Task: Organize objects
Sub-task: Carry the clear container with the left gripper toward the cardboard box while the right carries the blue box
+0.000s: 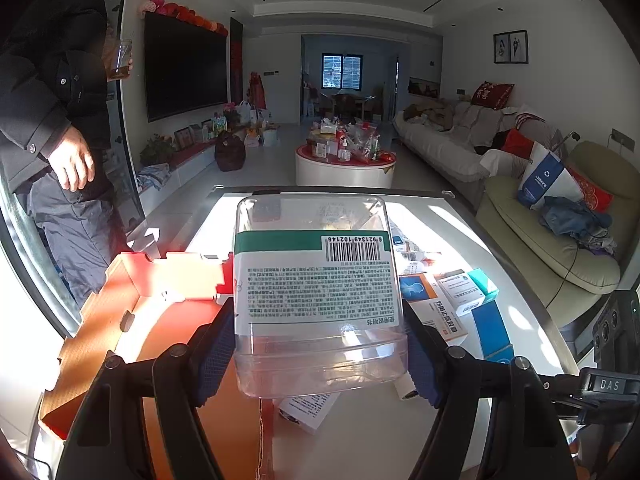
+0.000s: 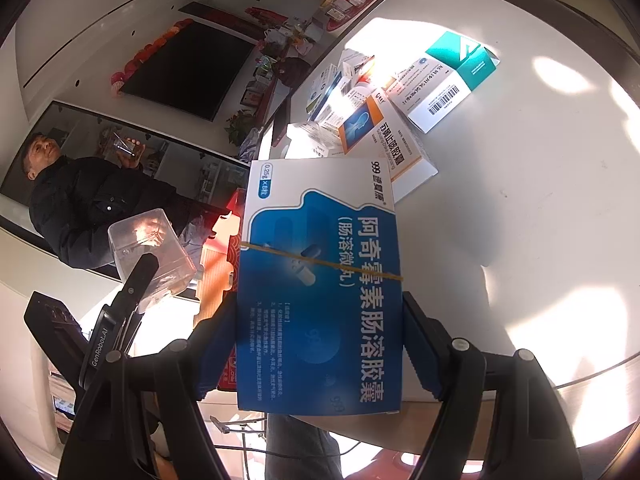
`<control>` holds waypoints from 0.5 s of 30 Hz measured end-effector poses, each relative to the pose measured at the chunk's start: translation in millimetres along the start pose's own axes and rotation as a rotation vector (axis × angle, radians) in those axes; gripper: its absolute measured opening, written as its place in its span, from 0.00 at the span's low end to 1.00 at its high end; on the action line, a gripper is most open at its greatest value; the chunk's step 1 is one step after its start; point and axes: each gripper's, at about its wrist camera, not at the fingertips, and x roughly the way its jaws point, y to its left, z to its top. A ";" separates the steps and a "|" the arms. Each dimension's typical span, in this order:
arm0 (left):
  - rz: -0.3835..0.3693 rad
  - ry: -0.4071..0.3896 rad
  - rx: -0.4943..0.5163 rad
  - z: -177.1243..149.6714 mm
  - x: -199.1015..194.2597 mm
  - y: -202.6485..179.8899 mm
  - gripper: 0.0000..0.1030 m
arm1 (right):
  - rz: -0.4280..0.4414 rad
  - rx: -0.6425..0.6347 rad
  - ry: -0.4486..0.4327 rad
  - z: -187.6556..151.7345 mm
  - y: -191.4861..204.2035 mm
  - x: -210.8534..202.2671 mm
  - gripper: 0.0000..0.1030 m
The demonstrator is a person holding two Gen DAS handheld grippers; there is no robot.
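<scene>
— Left side?
— My left gripper (image 1: 320,354) has its jaws clamped on the clear plastic labelled container (image 1: 316,292), above the open red cardboard box (image 1: 132,320).
— Right?
— The right gripper (image 2: 320,354) jaws grip the blue rubber-banded medicine box (image 2: 320,280) over the white worktop (image 2: 520,208).

Clear jar (image 1: 316,296) label's barcode reads 6921349102146; blue box (image 2: 320,280) reads "0.25g×8粒" and "阿奇霉素肠溶胶囊".

sunlight falls across a white-walled living room with a wall-mounted television (image 1: 186,66), a white sofa (image 1: 440,140), a round coffee table (image 1: 344,170) and a far window (image 1: 342,72).
</scene>
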 end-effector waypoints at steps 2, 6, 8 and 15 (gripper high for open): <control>0.001 0.000 0.000 -0.6 -0.4 -1.4 0.77 | 0.001 0.000 0.001 0.0 -1.0 0.1 0.74; 0.010 -0.016 -0.015 -0.4 -4.5 4.6 0.77 | 0.003 -0.004 0.004 -0.5 1.4 1.2 0.74; 0.022 -0.033 -0.028 0.3 -10.0 14.7 0.77 | 0.011 -0.013 0.009 -0.3 7.1 2.9 0.74; 0.140 -0.025 -0.081 -7.6 -21.7 77.4 0.77 | 0.173 -0.086 0.071 6.8 63.2 33.7 0.74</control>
